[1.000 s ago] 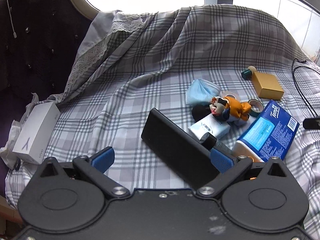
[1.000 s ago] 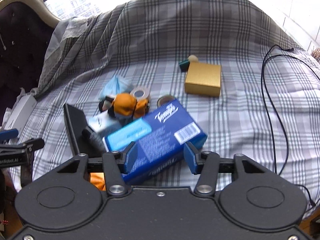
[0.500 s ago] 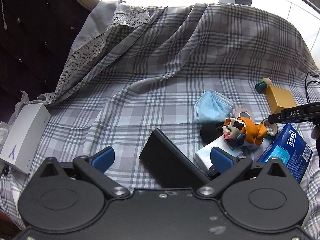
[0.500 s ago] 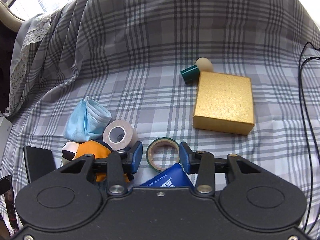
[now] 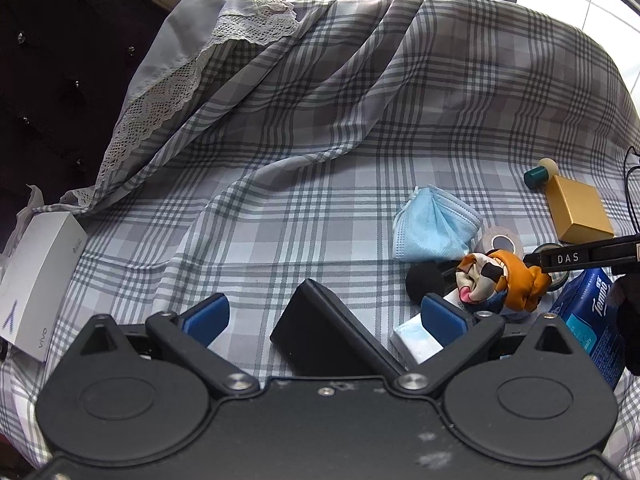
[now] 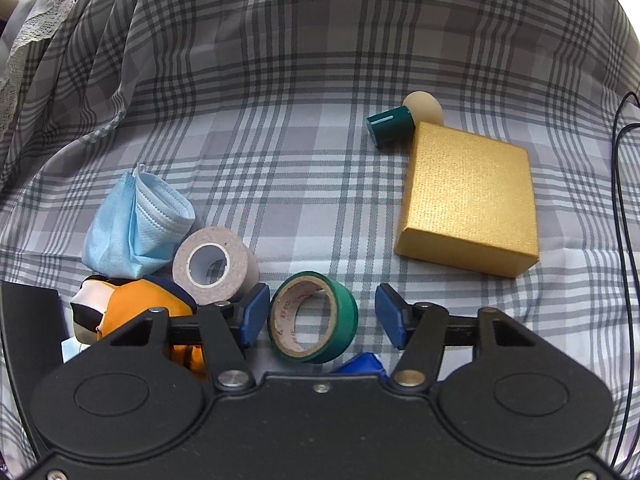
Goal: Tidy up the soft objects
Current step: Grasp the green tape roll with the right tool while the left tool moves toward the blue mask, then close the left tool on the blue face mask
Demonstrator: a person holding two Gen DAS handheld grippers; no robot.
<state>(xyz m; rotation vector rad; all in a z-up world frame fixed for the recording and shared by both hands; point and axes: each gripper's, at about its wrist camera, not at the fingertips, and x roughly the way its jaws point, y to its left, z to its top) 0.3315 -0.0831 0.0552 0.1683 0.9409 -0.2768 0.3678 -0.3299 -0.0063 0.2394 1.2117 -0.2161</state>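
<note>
A crumpled blue face mask [image 5: 434, 226] [image 6: 134, 226] lies on the plaid sheet [image 5: 320, 152]. An orange patterned soft toy [image 5: 498, 280] [image 6: 136, 310] lies just in front of it in a small pile. My right gripper [image 6: 318, 316] is open, its jaws on either side of a green tape roll [image 6: 314, 316]; its finger [image 5: 568, 258] reaches over the toy in the left wrist view. My left gripper [image 5: 324, 314] is open and empty, with a black slab [image 5: 324, 332] between its jaws.
A beige tape roll [image 6: 210, 264], a gold box [image 6: 472, 196], a dark green cap [image 6: 390, 126] and a beige ball [image 6: 424, 106] lie nearby. A blue Tempo tissue pack [image 5: 592, 320], a white packet [image 5: 420, 344], a white vivo box [image 5: 36, 276] and a black cable [image 6: 620, 200] also lie on the bed.
My right gripper moved forward past the blue tissue pack and now frames the green tape roll. My left gripper drew back slightly to the left; both stayed open.
</note>
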